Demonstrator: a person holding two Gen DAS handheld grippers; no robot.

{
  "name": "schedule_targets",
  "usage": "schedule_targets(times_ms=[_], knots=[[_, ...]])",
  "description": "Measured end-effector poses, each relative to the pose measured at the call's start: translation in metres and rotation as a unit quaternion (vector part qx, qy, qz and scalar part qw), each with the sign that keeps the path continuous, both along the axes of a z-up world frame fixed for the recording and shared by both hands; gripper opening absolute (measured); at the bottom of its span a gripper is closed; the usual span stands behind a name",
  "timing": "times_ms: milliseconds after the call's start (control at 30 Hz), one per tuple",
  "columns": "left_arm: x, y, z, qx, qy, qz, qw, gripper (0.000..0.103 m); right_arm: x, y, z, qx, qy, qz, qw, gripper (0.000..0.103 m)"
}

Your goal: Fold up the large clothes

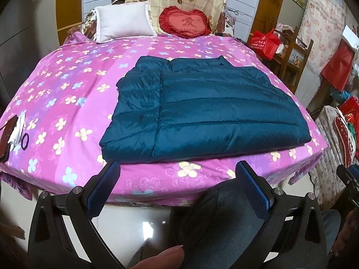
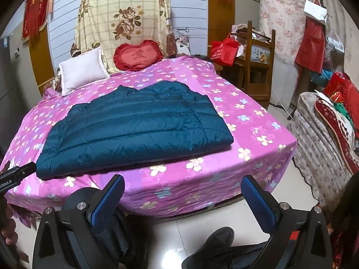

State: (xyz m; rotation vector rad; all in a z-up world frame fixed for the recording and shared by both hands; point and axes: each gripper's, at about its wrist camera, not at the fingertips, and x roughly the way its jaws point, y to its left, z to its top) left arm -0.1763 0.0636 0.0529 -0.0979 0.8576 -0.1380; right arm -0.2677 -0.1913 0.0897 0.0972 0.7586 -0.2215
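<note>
A dark teal quilted down jacket [image 1: 202, 105] [image 2: 134, 130] lies folded into a flat rectangle near the foot of the bed [image 1: 67, 89] [image 2: 258, 121], which wears a pink flowered sheet. My left gripper [image 1: 178, 174] hangs open in front of the bed's foot edge, short of the jacket's near hem, with nothing between its blue pads. My right gripper [image 2: 182, 192] is also open and empty, held off the bed's foot edge below and to the right of the jacket. Neither touches the cloth.
A white pillow [image 1: 124, 21] and a red heart cushion [image 1: 185, 22] rest at the headboard. A phone, a cloth and a hair tie [image 1: 25, 142] lie at the bed's left edge. A wooden chair [image 2: 258, 62] and clutter stand right. A person's shoes [image 2: 215, 244] are on the tiled floor.
</note>
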Motion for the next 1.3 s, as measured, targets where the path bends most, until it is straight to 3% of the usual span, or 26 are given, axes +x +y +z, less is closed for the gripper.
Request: schedule_targets(times_ms=[1300], knots=[[0.003, 0.000, 0.001, 0.010, -0.004, -0.002, 0.9999, 0.103, 0.008, 0.018, 0.004, -0.018, 0.006, 0.024, 1.000, 0.102]])
